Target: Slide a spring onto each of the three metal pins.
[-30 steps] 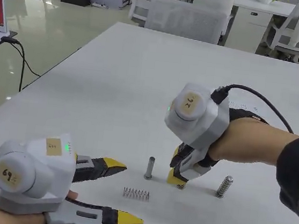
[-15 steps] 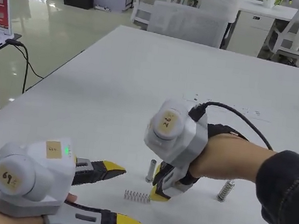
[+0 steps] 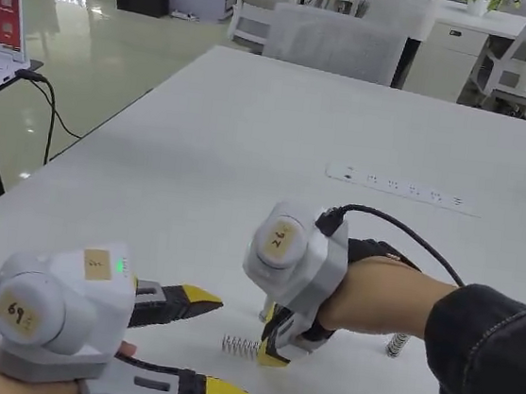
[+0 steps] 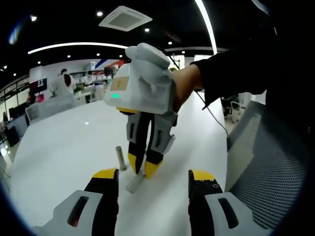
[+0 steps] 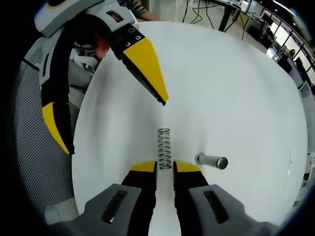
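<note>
Right gripper view: the right gripper (image 5: 165,169) has its fingers narrow around the near end of the spring (image 5: 164,145), which lies flat on the tabletop (image 5: 236,88); I cannot tell whether they pinch it. A bare pin (image 5: 211,161) stands just beside. The left gripper (image 4: 153,182) hovers near, fingers wide apart and holding nothing.

Shiny metal spring (image 5: 164,147) and pin (image 5: 211,160); smooth matt table (image 3: 251,139).

Tight around the spring (image 3: 239,346): left gripper (image 3: 230,347) tips crowd its far end, and a bare pin (image 5: 211,161) stands beside the near one (upright). The far tabletop (image 3: 252,129) is wide open.
</note>
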